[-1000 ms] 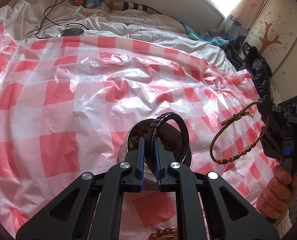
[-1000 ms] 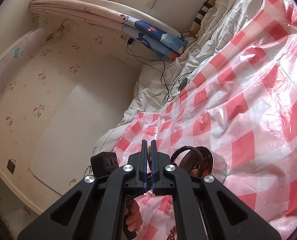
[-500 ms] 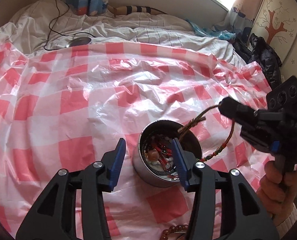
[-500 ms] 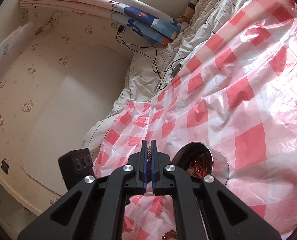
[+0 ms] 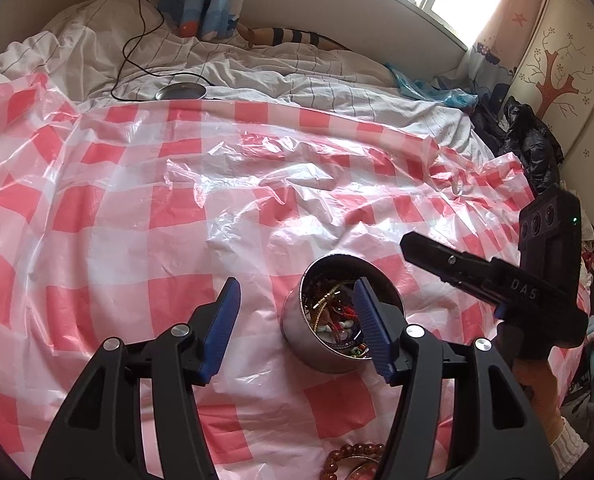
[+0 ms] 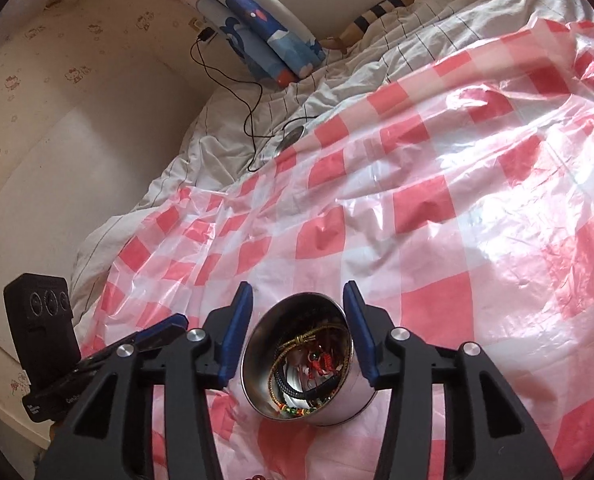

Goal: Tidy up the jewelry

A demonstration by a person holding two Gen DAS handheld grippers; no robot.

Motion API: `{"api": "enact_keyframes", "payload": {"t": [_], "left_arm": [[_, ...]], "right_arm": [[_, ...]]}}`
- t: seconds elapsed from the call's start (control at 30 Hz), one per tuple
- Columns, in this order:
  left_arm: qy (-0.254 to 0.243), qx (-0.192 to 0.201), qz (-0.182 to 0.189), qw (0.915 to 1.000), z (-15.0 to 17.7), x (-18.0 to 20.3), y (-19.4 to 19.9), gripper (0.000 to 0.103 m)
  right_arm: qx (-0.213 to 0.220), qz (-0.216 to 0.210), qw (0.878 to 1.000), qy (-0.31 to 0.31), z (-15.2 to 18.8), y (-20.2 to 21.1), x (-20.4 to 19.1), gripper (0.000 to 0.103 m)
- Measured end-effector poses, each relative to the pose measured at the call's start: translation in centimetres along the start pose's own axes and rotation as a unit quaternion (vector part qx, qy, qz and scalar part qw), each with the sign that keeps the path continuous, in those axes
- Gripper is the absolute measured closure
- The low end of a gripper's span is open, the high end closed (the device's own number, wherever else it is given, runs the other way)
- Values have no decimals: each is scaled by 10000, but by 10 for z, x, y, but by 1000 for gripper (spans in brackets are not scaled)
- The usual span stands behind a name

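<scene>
A round steel bowl point(image 5: 317, 344) stands on the red-and-white checked plastic sheet and holds a tangle of jewelry: a black braided bracelet point(image 6: 293, 384), a brown cord bracelet with coloured beads point(image 6: 297, 410) and red pieces. My left gripper point(image 5: 297, 322) is open and empty, just before the bowl, its right finger over the rim. My right gripper point(image 6: 299, 338) is open and empty, straddling the bowl point(image 6: 337, 412) from above. A brown wooden bead bracelet point(image 5: 351, 454) lies on the sheet near the bottom edge, partly hidden by my left gripper.
The checked sheet point(image 5: 137, 216) covers a bed with rumpled white bedding point(image 5: 257, 76). A black cable and a round metal disc point(image 5: 181, 92) lie at the far side. Dark clothing point(image 5: 533, 148) is piled at the right. A wall point(image 6: 57, 140) borders the bed's left.
Both grippers have opened. The black braided bracelet left my left gripper and the brown beaded cord bracelet left my right one; both now lie in the bowl.
</scene>
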State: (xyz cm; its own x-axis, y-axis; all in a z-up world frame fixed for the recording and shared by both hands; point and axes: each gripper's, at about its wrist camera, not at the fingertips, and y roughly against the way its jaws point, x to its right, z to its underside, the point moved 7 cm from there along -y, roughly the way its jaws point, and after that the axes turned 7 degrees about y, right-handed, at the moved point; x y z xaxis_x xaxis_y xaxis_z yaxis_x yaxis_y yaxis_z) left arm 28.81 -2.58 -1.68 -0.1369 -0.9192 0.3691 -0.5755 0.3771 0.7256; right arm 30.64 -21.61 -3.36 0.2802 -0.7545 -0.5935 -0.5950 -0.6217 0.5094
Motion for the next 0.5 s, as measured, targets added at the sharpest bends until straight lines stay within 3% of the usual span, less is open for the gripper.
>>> {"api": "enact_keyframes", "payload": {"t": [0.17, 0.33, 0.5], "left_arm": [[-105, -168, 39, 9998, 22, -1, 6, 40], [-616, -726, 33, 9955, 82, 3, 15, 39], [-403, -1228, 159, 9915, 132, 0, 8, 39]], "right_arm": [[109, 148, 9997, 138, 6, 35, -7, 45], [-137, 255, 9992, 273, 39, 73, -13, 38], [-907, 245, 9955, 105, 102, 85, -3, 38]]}}
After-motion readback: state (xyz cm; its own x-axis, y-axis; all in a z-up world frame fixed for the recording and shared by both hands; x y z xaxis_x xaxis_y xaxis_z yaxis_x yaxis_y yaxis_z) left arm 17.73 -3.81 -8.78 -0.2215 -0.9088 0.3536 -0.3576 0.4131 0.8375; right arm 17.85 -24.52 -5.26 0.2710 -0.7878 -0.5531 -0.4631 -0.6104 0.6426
